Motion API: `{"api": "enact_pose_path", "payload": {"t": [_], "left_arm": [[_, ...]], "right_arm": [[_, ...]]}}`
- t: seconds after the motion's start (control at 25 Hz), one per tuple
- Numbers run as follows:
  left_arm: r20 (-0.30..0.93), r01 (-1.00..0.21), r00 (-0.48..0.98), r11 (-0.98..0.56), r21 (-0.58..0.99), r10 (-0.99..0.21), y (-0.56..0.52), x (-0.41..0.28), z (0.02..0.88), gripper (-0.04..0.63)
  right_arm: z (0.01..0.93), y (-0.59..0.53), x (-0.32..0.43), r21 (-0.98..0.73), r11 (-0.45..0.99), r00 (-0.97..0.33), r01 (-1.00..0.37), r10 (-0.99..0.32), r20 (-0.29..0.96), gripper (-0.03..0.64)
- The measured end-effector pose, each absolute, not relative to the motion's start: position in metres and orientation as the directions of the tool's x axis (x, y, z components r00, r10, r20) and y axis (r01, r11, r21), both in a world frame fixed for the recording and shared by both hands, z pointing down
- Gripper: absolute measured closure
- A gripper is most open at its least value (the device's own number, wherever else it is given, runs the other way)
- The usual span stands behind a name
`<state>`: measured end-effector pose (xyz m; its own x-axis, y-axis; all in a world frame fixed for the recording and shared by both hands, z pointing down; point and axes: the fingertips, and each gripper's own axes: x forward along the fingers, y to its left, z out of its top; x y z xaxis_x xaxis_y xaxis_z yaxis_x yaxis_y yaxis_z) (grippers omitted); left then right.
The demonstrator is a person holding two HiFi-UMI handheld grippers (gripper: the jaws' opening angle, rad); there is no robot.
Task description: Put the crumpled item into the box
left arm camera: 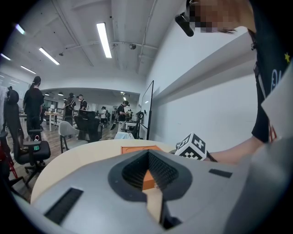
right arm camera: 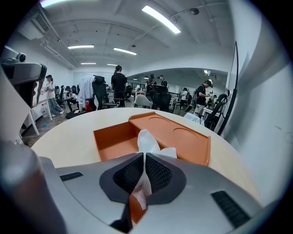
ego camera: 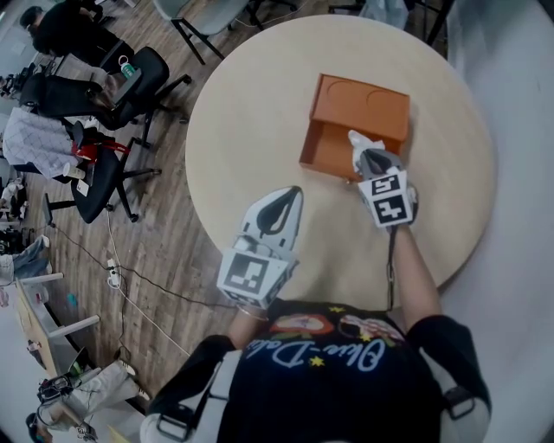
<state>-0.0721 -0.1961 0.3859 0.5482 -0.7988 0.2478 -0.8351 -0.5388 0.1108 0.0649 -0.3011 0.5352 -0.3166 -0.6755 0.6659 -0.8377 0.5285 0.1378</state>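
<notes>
An orange box [ego camera: 372, 108] lies on the round pale table [ego camera: 251, 112], its open compartment [ego camera: 322, 149] toward me and a flat part with two round recesses behind. My right gripper [ego camera: 367, 157] hovers over the box's near right edge, shut on a white crumpled item [ego camera: 357, 140]. In the right gripper view the crumpled item [right arm camera: 147, 140] sticks out past the jaws above the box [right arm camera: 114, 139]. My left gripper [ego camera: 293, 195] is shut and holds nothing, over bare table left of the box. The left gripper view shows the box [left arm camera: 137, 149] ahead of the left gripper [left arm camera: 147, 176].
Black office chairs [ego camera: 130, 82] stand on the wooden floor left of the table, with cables [ego camera: 112, 272] trailing below them. Another chair base [ego camera: 203, 26] sits near the far table edge. People stand far back in the room [right arm camera: 118, 87].
</notes>
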Motion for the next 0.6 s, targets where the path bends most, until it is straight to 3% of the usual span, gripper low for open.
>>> {"api": "enact_pose_path", "payload": {"t": [0.6], "left_arm": [[0.243,-0.839,0.542,-0.534,0.103,-0.804,-0.192,-0.066,0.386,0.603]], "right_arm": [[0.526,-0.302,0.076,0.075,0.495,-0.351,-0.866,-0.707,0.614,0.615]]}}
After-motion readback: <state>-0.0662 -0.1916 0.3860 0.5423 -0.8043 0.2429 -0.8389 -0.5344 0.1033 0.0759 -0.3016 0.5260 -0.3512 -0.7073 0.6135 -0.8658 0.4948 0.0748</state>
